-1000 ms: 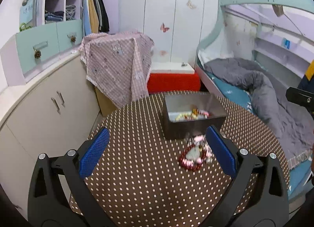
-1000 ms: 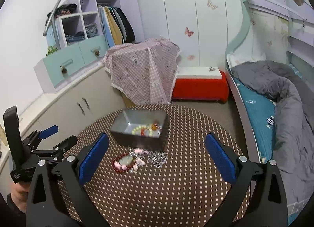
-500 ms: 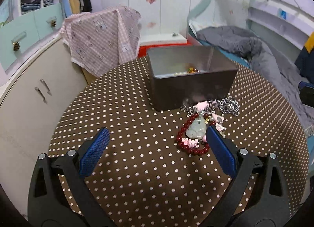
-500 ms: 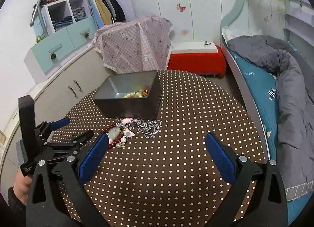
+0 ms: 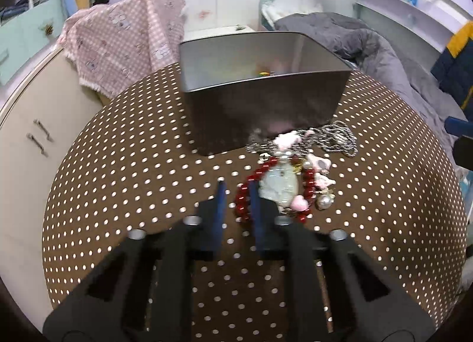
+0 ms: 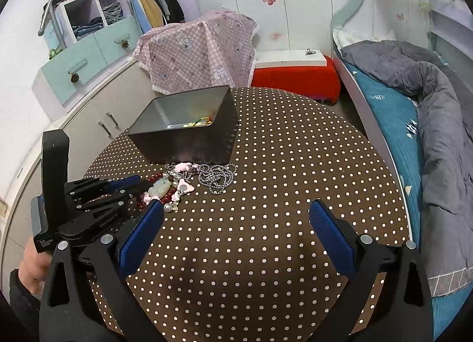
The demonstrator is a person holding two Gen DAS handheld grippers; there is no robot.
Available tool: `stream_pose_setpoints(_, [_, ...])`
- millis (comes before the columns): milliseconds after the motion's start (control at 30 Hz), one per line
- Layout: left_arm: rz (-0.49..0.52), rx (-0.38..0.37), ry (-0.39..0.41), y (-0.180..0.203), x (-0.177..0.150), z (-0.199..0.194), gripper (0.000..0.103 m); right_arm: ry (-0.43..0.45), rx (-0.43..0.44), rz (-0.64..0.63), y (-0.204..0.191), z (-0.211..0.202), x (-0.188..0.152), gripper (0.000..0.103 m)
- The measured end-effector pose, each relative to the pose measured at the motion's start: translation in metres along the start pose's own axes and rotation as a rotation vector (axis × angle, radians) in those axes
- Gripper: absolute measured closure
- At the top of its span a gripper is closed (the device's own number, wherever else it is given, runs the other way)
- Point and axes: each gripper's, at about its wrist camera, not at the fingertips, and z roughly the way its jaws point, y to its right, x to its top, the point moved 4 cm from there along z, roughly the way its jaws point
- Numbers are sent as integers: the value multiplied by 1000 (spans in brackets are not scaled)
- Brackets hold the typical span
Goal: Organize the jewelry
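A pile of jewelry lies on the dotted table in front of a grey metal box [image 5: 260, 96]: a red bead bracelet [image 5: 245, 194], a pale jade pendant [image 5: 280, 185], pink charms and a silver ball chain [image 5: 337, 138]. My left gripper [image 5: 236, 191] has its jaws nearly closed around the left arc of the red bracelet, low over the table. The box [image 6: 189, 132] holds some beads. My right gripper [image 6: 236, 217] is open and empty, above the table to the right of the pile [image 6: 174, 188]. The left gripper [image 6: 130, 185] shows in the right wrist view.
The round brown polka-dot table [image 6: 266, 223] stands between beige cabinets [image 6: 97, 123] on the left and a bed with a grey duvet [image 6: 428, 99] on the right. A pink checked cloth [image 6: 201, 49] and a red bench [image 6: 295, 79] are behind the table.
My left gripper moved down and forward to the pile and its jaws closed from wide open to nearly shut around the red bracelet. My right gripper stayed open and shifted little.
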Motion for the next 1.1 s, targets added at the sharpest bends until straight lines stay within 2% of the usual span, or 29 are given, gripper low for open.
stream_pose_setpoints(133, [9,-19,28,6,2,-9,95,-5,0,-3,0,-1,-3,8])
stream_pose_setpoints(367, [-26,-27,141,-2,8,-51,95,-12,11,-19,-9,3,-5,8])
stream_pose_setpoints(500, [-51,-10,196,-7,5,-76,95,-27,32,-46,-19,10,-8,8])
stream_pose_setpoints(700, [-94,37,223,-18,-7,-94,95,-56,78,-129,-43,28,-16,10])
stream_pose_setpoints(767, [-111,41,207,-24,-11,-88,95,-84,90,-156,-52,39,-19,26])
stream_pose_setpoints(867, [-145,39,186,-32,-21,-83,95,-115,106,-177,-63,55,-21,38])
stream_pose_setpoints(933, [-154,38,183,-34,-24,-85,95,-113,97,-186,-68,65,-19,41])
stream_pose_setpoints(1000, [-159,37,182,-36,-26,-85,95,-120,93,-193,-72,74,-19,49])
stream_pose_setpoints(1067, [-165,32,184,-38,-27,-86,95,-141,81,-224,-77,85,-22,63])
stream_pose_setpoints(1100, [-165,31,186,-38,-27,-86,95,-123,57,-257,-80,86,-23,65])
